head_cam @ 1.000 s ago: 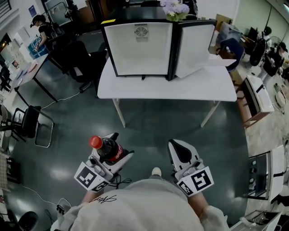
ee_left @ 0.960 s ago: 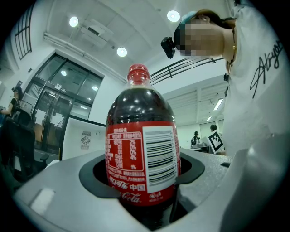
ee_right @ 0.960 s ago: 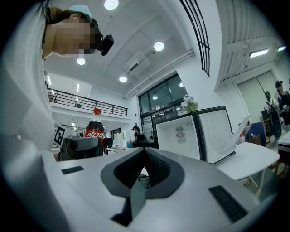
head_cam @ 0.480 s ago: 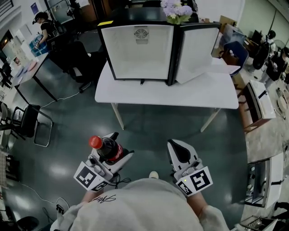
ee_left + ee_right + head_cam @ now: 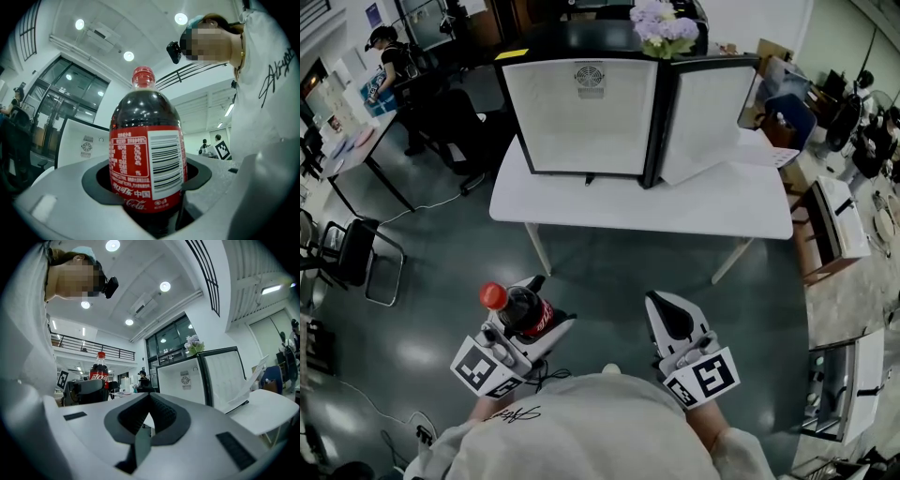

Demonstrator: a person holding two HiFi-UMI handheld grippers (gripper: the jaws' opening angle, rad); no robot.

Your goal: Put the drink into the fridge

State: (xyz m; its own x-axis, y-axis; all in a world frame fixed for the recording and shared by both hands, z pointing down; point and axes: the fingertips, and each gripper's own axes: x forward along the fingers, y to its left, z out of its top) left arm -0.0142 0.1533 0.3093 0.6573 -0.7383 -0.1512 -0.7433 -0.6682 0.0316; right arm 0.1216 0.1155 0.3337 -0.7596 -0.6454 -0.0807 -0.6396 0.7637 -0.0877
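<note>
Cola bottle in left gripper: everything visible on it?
Clear plastic cola bottle, dark drink up to the neck, red screw cap on. Red wrap label with white print and a white barcode panel. It stands upright in the left gripper, whose jaws clamp its lower body at the label; nothing else touches it. It is over the floor, short of the white table and open fridge.

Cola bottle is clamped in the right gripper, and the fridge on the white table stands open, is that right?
Wrong gripper. The cola bottle is clamped in the left gripper, as the left gripper view shows; the right gripper is shut on nothing. The fridge on the white table does stand open.
</note>
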